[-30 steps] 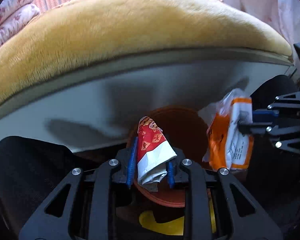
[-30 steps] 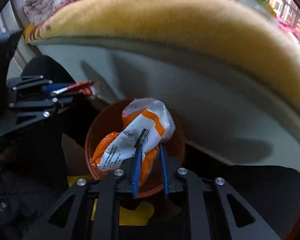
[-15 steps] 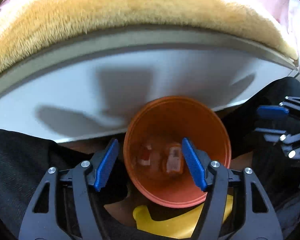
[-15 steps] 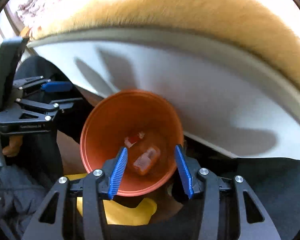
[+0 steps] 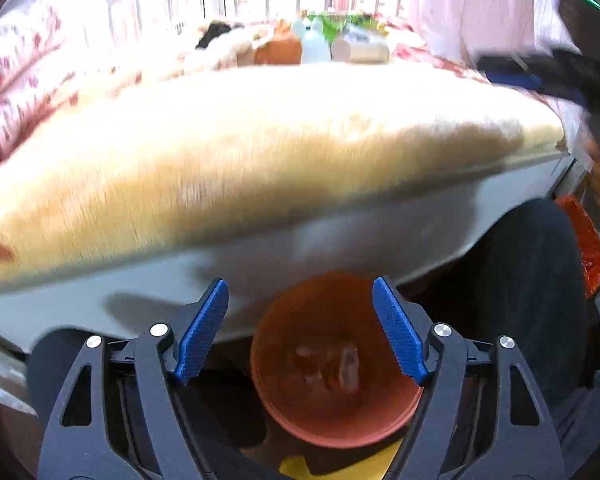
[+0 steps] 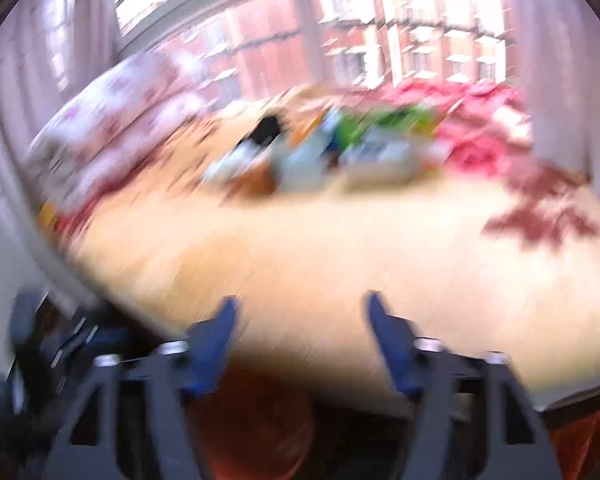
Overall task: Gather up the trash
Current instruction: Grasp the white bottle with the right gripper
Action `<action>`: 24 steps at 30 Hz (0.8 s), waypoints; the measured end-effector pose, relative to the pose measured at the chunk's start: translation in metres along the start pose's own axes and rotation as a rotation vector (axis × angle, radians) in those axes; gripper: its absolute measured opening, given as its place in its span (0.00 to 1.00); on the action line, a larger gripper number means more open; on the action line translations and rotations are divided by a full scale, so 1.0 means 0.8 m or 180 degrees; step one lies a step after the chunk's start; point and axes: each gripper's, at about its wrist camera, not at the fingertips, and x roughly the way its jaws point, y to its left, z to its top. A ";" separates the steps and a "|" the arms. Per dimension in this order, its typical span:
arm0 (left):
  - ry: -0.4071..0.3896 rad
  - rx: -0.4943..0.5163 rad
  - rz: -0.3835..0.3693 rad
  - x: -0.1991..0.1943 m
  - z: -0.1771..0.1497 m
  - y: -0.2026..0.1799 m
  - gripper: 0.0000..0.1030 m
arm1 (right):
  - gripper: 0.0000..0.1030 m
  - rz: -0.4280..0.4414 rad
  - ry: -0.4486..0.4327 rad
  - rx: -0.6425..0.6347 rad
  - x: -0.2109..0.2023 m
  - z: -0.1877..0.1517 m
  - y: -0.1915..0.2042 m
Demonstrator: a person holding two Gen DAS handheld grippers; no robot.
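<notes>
a bed with a fuzzy yellow blanket [image 5: 260, 152] fills the room ahead, with a blurred pile of trash [image 6: 340, 148] far back near the window. the left gripper [image 5: 300, 332] and right gripper [image 6: 300, 340] both gape wide, holding nothing, above the orange bin [image 5: 332, 424], where dropped wrappers [image 5: 332, 364] lie. the right view is badly smeared, so a hasty reach could likely miss the pile or snag the blanket.

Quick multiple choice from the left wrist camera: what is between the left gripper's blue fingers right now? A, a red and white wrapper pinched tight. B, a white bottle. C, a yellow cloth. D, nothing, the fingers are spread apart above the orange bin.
D: the left gripper has its blue fingers spread wide with nothing between them, and the orange bin sits below with blurry scraps of trash at its bottom.
</notes>
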 end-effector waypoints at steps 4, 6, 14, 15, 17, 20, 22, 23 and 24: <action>-0.0109 -0.0028 -0.0051 -0.006 0.017 -0.007 0.71 | 0.87 -0.0282 -0.0230 -0.0006 0.042 0.067 -0.020; -0.0150 -0.0047 -0.0100 -0.004 0.021 -0.010 0.71 | 0.93 -0.0329 -0.0149 -0.0001 0.071 0.093 -0.025; -0.0138 0.0033 -0.0094 0.006 0.030 -0.020 0.71 | 0.95 -0.0682 0.0318 -0.0351 0.181 0.125 -0.023; -0.0135 0.0053 -0.0091 0.008 0.030 -0.020 0.71 | 0.95 -0.0733 0.0335 -0.0384 0.188 0.127 -0.023; -0.0127 0.0092 -0.0096 0.014 0.031 -0.021 0.71 | 0.95 -0.0806 0.0374 -0.0439 0.202 0.137 -0.026; -0.0080 0.0111 -0.0157 0.026 0.033 -0.023 0.71 | 0.95 -0.0803 0.0484 -0.0453 0.226 0.153 -0.031; -0.0036 0.0111 -0.0167 0.035 0.033 -0.025 0.71 | 0.95 -0.0787 0.0632 -0.0439 0.246 0.156 -0.033; -0.0019 0.0105 -0.0171 0.037 0.034 -0.025 0.71 | 0.94 -0.0899 0.0784 -0.0438 0.264 0.154 -0.036; 0.0003 0.0096 -0.0181 0.040 0.034 -0.026 0.71 | 0.91 -0.0992 0.0914 -0.0412 0.277 0.150 -0.040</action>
